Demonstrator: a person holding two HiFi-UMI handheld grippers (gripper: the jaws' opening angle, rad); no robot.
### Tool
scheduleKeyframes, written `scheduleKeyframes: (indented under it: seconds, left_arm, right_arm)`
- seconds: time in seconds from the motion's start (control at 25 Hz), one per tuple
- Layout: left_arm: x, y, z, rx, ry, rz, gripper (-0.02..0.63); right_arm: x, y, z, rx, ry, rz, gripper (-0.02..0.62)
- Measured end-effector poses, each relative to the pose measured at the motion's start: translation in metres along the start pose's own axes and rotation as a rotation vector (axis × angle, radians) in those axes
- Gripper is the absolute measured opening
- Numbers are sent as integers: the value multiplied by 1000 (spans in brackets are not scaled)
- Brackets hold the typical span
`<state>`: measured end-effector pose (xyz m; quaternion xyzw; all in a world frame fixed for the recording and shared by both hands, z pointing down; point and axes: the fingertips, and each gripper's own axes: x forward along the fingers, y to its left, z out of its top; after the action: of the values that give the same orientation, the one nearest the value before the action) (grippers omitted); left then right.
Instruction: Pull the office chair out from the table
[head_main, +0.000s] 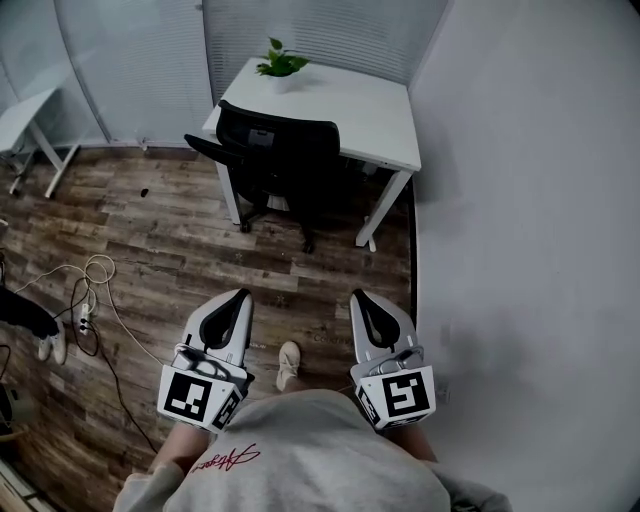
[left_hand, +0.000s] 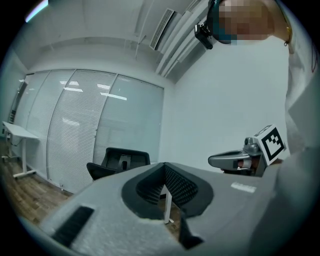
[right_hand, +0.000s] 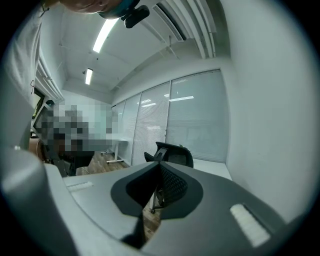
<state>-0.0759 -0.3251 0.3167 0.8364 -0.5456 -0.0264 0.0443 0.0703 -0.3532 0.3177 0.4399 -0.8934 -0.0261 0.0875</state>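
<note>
Black office chair (head_main: 280, 150) sits tucked at the white surface (head_main: 370, 110), well apart from left gripper (head_main: 238, 298) and right gripper (head_main: 361, 298), fingers pressed together, empty: I'd call this the approach, next reaching its backrest and spreading the fingers

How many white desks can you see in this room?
2. The corner desk stands at the far wall, with the office chair at it and a potted plant on top. The second desk shows partly at the left edge. Others may be out of view.
</note>
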Motion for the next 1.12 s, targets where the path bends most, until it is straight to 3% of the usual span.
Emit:
scheduleKeyframes:
  seconds: [0.72, 0.88, 1.12]
  left_arm:
    - [137, 90, 9, -1, 42, 18, -6]
    - [151, 105, 23, 12, 1, 32, -6]
    - [159, 123, 27, 28, 14, 42, -6]
  right_arm:
    - [151, -77, 5, -12, 61, 25, -5]
    - [174, -80, 14, -17, 45, 39, -5]
    - [195, -70, 12, -2, 51, 67, -5]
